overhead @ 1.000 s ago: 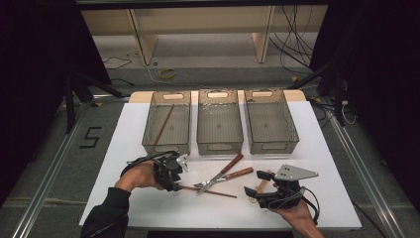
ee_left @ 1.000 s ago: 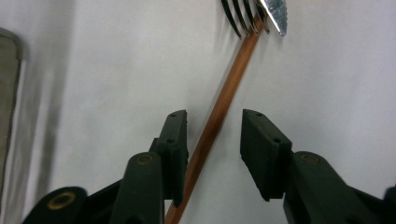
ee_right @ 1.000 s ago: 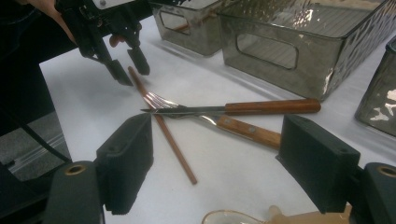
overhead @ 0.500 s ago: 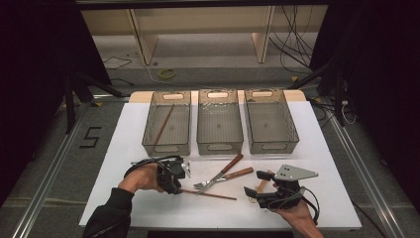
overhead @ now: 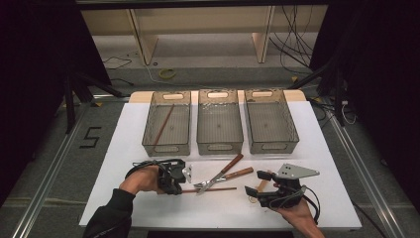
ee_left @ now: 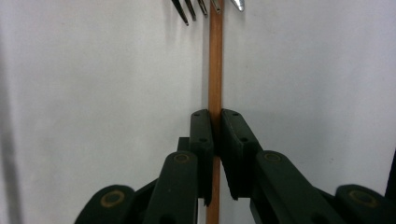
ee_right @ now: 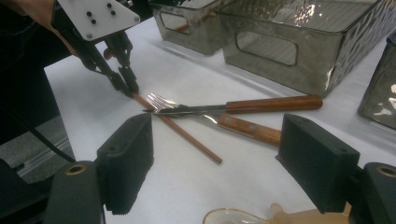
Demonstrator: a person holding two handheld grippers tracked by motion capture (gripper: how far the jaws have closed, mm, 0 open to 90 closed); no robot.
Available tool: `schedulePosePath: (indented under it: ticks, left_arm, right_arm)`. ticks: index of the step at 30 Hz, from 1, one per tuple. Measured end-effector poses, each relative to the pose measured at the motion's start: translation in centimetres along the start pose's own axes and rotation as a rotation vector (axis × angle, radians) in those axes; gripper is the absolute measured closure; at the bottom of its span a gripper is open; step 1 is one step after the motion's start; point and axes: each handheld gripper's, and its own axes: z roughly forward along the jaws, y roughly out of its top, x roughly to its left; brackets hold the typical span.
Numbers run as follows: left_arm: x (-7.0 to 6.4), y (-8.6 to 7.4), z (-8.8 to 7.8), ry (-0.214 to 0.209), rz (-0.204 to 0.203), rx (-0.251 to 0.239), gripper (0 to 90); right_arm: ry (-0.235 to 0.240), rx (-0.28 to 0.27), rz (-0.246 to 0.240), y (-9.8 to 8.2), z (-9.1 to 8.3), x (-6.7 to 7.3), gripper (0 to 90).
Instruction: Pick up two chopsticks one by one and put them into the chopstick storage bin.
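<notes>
One chopstick (ee_left: 215, 65), left gripper (ee_left: 215, 135) newly clamped

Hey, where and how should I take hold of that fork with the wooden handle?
Grip the fork by its wooden handle end, coming from above with the right tool, jaws across the handle. That end lies free; the tines sit under the knife, over the chopstick.

Dark room from my feed, table lit from above.
I see a white table (overhead: 148, 134) on grey floor (overhead: 44, 163), floor marker "5" (overhead: 90, 137) at left, pale wooden shelf frame (overhead: 198, 29) behind, loose cables (overhead: 292, 39) at right, black curtains (overhead: 34, 59) both sides.
</notes>
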Motion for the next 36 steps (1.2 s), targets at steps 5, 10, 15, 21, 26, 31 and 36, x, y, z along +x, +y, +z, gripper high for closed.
schedulePosePath:
  ticks: [5,10,15,21,26,31,36]
  left_arm:
    - [-0.3,0.1,0.0,-0.001,0.029,-0.002,83.1]
    - [-0.8,0.3,0.0,-0.015,0.043,-0.012,83.3]
    - [-1.1,0.4,-0.7,-0.024,0.057,-0.016,83.4]
    - [-1.2,0.2,-1.6,-0.029,0.036,-0.067,83.4]
    - [-1.1,0.1,-2.3,-0.014,0.003,-0.109,83.4]
    - [-0.8,-0.1,-2.9,0.011,-0.048,-0.141,83.4]
    - [-0.1,-0.3,-3.3,0.034,-0.126,-0.206,83.3]
  right_arm:
    - [0.001,-0.004,0.003,0.0,-0.1,0.0,27.2]
    - [0.0,-0.003,0.001,0.0,-0.1,0.0,27.3]
    - [0.0,-0.003,-0.008,0.0,-0.1,0.1,27.3]
    - [0.0,-0.006,-0.009,0.1,-0.1,0.1,27.3]
    - [0.002,-0.015,-0.006,0.1,-0.2,0.1,27.3]
    - [0.003,-0.023,-0.009,0.1,-0.2,0.1,27.3]
    - [0.004,-0.024,-0.007,0.1,-0.3,0.1,27.3]
